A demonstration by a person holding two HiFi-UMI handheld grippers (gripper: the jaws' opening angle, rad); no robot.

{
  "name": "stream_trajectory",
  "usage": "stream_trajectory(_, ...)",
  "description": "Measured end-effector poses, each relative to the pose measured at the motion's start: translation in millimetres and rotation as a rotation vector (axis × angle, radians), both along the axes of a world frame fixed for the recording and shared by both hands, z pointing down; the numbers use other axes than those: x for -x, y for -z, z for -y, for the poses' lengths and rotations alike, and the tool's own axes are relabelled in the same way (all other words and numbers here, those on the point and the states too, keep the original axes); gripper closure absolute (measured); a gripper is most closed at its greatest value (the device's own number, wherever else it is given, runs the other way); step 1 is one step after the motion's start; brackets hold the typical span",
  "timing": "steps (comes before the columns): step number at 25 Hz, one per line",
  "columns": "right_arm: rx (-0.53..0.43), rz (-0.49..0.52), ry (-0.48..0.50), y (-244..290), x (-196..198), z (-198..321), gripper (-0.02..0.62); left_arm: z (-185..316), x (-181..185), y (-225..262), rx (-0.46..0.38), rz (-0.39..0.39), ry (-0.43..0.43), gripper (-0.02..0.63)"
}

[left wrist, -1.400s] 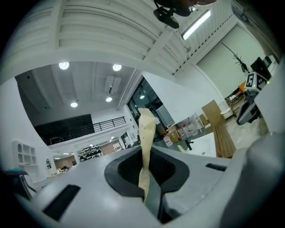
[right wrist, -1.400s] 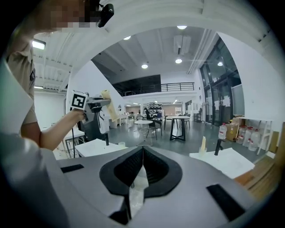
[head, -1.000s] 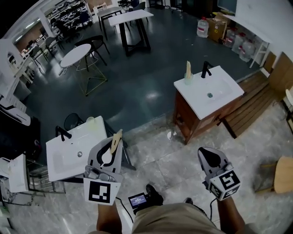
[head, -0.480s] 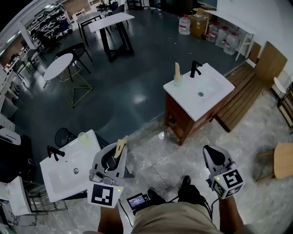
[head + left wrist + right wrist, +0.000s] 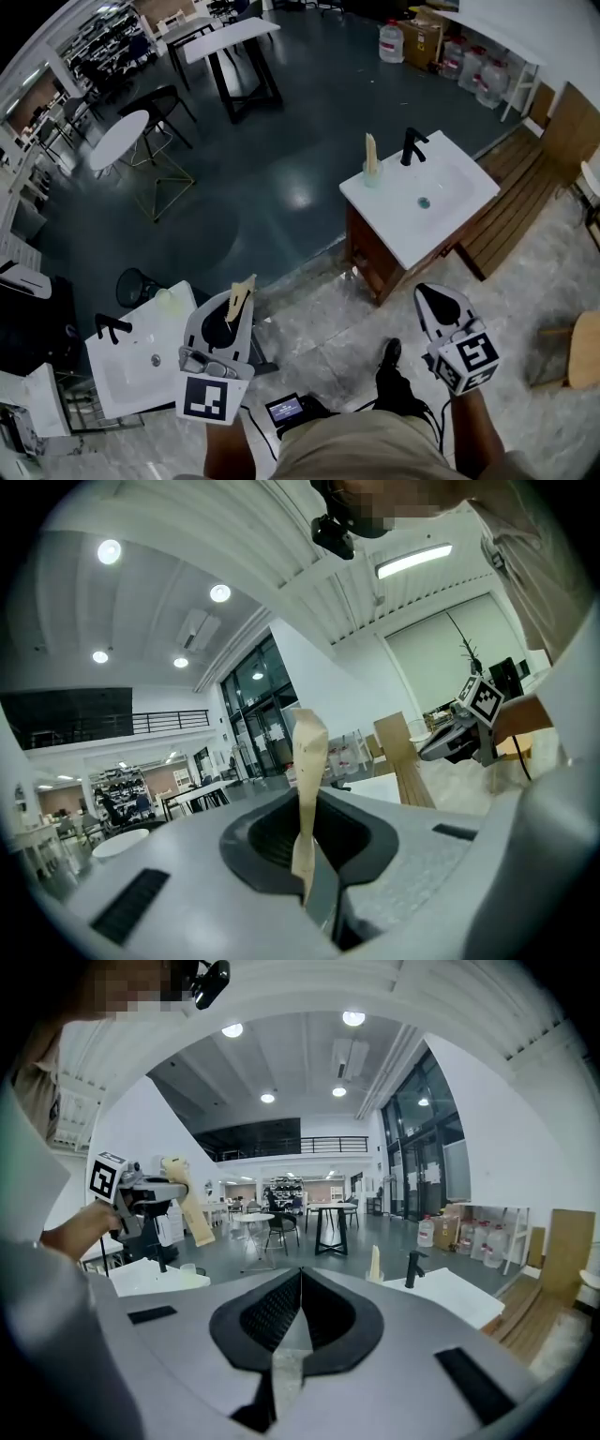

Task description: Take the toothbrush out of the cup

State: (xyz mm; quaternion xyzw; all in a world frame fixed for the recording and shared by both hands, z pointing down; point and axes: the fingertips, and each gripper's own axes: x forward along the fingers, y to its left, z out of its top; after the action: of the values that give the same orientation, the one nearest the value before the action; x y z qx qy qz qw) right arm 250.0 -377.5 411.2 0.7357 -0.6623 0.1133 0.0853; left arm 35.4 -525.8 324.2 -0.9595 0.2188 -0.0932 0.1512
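**While one toothbrush is pinched in the left gripper, another stands in a cup on the far washbasin**

Because the left gripper (image 5: 234, 309) has its jaws pinched on the lower end of a flat beige toothbrush (image 5: 241, 290), the brush sticks up out of the jaws, slightly tilted and clear of any cup; the left gripper view shows the dark pads pressing it from both sides, a narrow grip that suits so thin a thing. Just beside this gripper, to its left in the head view, sits a white washbasin (image 5: 131, 366) with a black tap (image 5: 108, 326) and a pale cup (image 5: 169, 299) at its back edge; that cup looks empty, so the held brush probably came out of it, and that removal appears done.

The right gripper (image 5: 434, 305) has its jaws pressed together on nothing; it is held out at the person's right side over the stone floor (image 5: 319, 337) and seems to have no job at present.

Well apart, ahead and to the right, a second washbasin (image 5: 450, 202) on a wooden cabinet (image 5: 370, 253) carries a second cup (image 5: 371, 175) near its own tap (image 5: 410, 147); a second toothbrush (image 5: 369, 150) stands upright in that cup, leaning on the rim, easy to pinch by its free top end; neither gripper is near it.
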Motion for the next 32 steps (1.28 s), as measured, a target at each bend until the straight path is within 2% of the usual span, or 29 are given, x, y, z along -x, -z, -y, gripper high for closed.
stream_trajectory(9, 0.009, 0.032, 0.098, -16.0, -118.2, 66.8, 0.589, 29.9, -126.5, -19.1, 0.030, 0.052, 0.041, 0.575)
stream_trajectory(14, 0.019, 0.020, 0.146, -15.7, -184.8, 94.2, 0.589, 35.0, -186.2, -18.3, 0.036, 0.051, 0.089, 0.575)
stream_trajectory(22, 0.021, 0.013, 0.175, -26.5, -253.0, 153.6, 0.589, 49.6, -234.3, -33.4, 0.057, 0.078, 0.123, 0.575)
stream_trajectory(32, 0.079, 0.033, 0.138, -71.8, -307.8, 251.0, 0.588, 112.0, -281.4, -73.7, 0.129, 0.094, 0.097, 0.575)
